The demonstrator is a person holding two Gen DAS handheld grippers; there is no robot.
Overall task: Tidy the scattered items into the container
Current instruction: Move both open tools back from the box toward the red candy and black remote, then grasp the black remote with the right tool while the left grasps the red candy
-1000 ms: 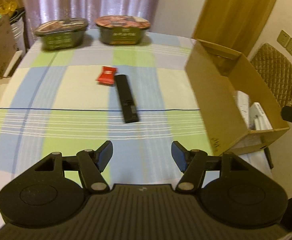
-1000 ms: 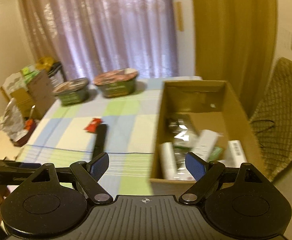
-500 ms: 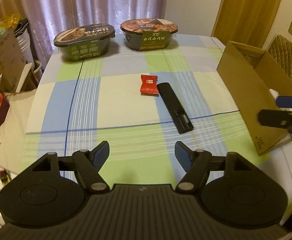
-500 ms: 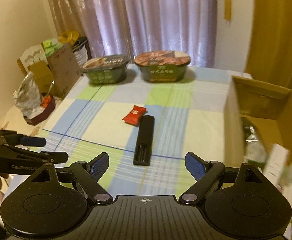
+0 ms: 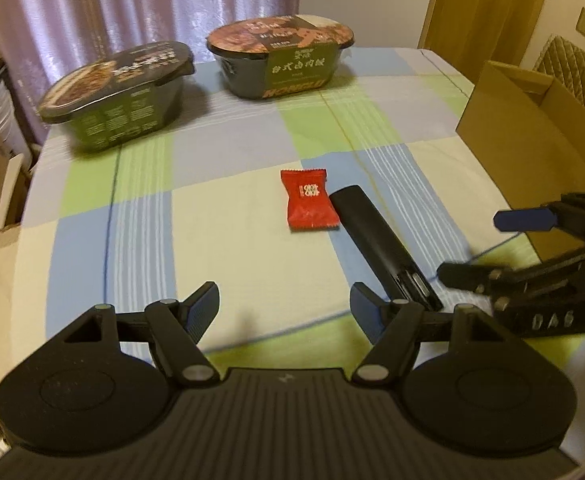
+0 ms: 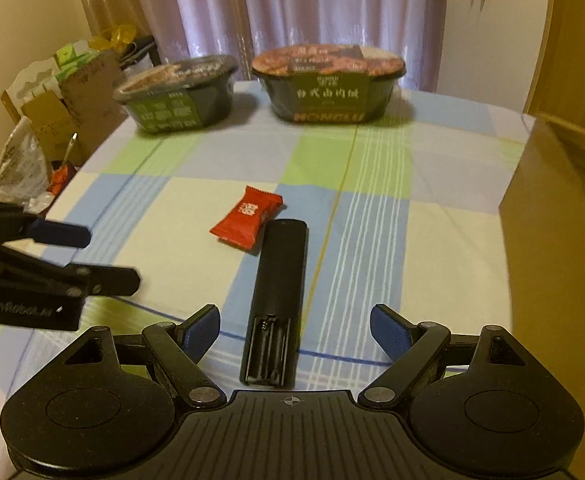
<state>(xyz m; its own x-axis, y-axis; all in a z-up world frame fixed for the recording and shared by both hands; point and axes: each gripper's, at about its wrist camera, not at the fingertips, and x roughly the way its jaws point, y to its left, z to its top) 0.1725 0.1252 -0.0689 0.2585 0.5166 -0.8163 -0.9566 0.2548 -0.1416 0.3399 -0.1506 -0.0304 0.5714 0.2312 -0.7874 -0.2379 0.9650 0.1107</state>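
Observation:
A black remote (image 5: pixel 380 240) (image 6: pixel 278 300) lies on the checked tablecloth, its open battery bay toward me. A red snack packet (image 5: pixel 309 200) (image 6: pixel 248 219) rests just beyond its far end. Two sealed meal bowls stand at the back: a dark green one (image 5: pixel 120 96) (image 6: pixel 178 94) and a rounder one (image 5: pixel 282 58) (image 6: pixel 328 82). The cardboard box (image 5: pixel 532 128) (image 6: pixel 560 232) stands on the right. My left gripper (image 5: pixel 284 308) (image 6: pixel 84 256) hovers open, left of the remote. My right gripper (image 6: pixel 294 334) (image 5: pixel 480 244) is open with the remote's near end between its fingers, not touching.
Cardboard cartons and crumpled bags (image 6: pixel 48 120) crowd the floor past the table's left edge. Curtains hang behind the bowls. A quilted chair back (image 5: pixel 576 68) stands behind the box. Bare cloth (image 5: pixel 152 216) stretches left of the packet.
Both grippers have swung away from the box and come in low toward the remote and packet, which now look much closer. Each gripper stays open. No item on the table has moved.

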